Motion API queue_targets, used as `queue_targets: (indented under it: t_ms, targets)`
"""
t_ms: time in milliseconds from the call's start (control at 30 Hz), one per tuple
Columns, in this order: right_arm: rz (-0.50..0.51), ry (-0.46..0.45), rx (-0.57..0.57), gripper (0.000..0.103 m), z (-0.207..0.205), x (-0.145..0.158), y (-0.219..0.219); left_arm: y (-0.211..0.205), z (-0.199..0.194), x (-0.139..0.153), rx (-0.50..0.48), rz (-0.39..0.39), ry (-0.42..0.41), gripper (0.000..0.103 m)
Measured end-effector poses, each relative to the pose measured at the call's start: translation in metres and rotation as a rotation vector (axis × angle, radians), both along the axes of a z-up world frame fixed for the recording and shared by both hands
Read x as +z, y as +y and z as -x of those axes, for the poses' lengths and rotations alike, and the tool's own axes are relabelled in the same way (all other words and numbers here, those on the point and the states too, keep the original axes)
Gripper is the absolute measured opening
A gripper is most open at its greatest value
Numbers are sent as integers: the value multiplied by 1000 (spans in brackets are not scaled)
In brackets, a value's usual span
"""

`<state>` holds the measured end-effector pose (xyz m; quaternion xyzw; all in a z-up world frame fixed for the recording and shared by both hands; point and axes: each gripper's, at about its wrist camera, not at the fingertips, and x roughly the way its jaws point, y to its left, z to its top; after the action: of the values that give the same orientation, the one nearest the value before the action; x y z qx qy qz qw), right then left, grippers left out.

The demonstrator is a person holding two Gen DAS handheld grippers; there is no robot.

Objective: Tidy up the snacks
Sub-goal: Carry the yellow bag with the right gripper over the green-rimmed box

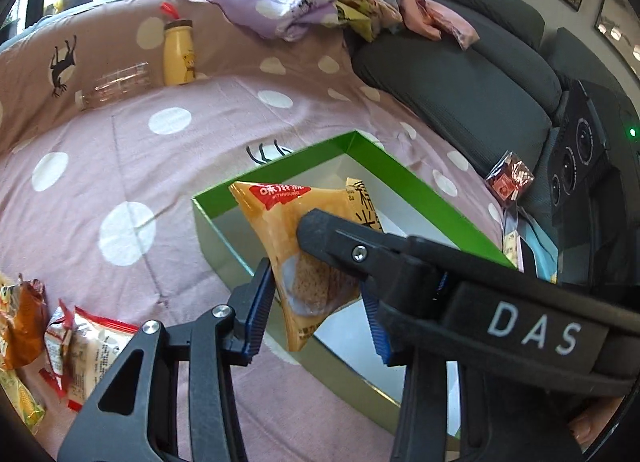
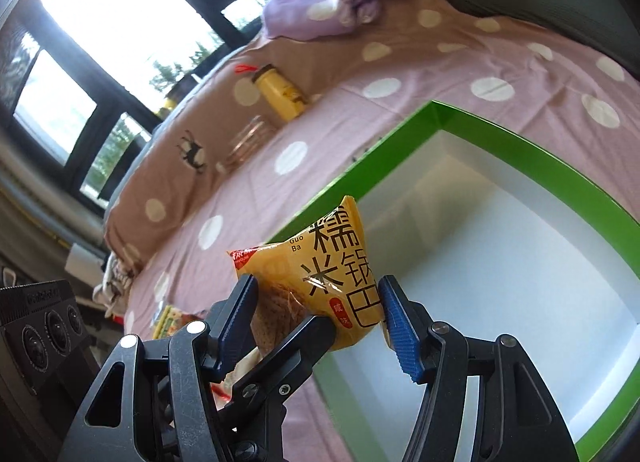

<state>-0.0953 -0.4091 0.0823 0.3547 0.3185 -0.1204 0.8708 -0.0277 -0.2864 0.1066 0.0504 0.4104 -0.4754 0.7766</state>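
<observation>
My left gripper [image 1: 316, 294] and right gripper [image 2: 320, 314] each clamp a yellow snack packet [image 1: 296, 258], held together above the near corner of the green-rimmed box [image 1: 384, 157] on the polka-dot bedspread [image 1: 132, 165].

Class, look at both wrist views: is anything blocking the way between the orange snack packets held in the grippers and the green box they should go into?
Nothing visible blocks them. Each orange snack packet is already held over the green box, whose white floor looks bare where it shows. The other gripper's finger crosses each view but grips its own packet, not barring the drop.
</observation>
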Motion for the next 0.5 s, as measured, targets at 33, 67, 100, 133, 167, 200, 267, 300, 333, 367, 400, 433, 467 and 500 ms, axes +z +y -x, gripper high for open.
queue_targets:
  t_ms: [33, 67, 100, 133, 167, 200, 267, 300, 333, 367, 400, 433, 467, 500]
  targets:
    - [-4, 8, -12, 64, 1, -2, -3, -2, 0, -2, -3, -7, 1, 43]
    - [-9, 15, -20, 64, 1, -4, -5, -7, 1, -3, -9, -17, 3, 43]
    - [-15, 18, -27, 64, 2, -7, -7, -8, 1, -5, -12, -22, 5, 43]
    - [-25, 20, -34, 64, 3, -9, -10, -11, 1, -6, -16, -29, 7, 43]
    - [-33, 23, -41, 64, 3, -11, -13, -13, 1, -7, -21, -35, 10, 43]
    - [-39, 26, -49, 64, 4, -13, -15, -16, 1, -8, -23, -41, 11, 42]
    - [-36, 44, -72, 63, 5, -17, -19, -22, 2, -11, -27, -61, 7, 40]
    - [-29, 59, -87, 62, 5, -18, -20, -25, 1, -12, -29, -69, 11, 39]
    - [-26, 71, -98, 62, 4, -19, -22, -27, 1, -14, -31, -74, 18, 36]
    - [-30, 74, -105, 62, 4, -21, -23, -30, 1, -15, -36, -73, 21, 35]
    - [-41, 69, -100, 62, 4, -22, -24, -30, 1, -16, -38, -73, 24, 35]
    - [-53, 65, -94, 62, 4, -23, -25, -30, 2, -16, -31, -73, 15, 35]
    - [-58, 64, -98, 62, 5, -24, -26, -29, 2, -15, -26, -69, 4, 35]
    - [-55, 68, -114, 62, 6, -24, -26, -26, 2, -15, -19, -65, -1, 37]
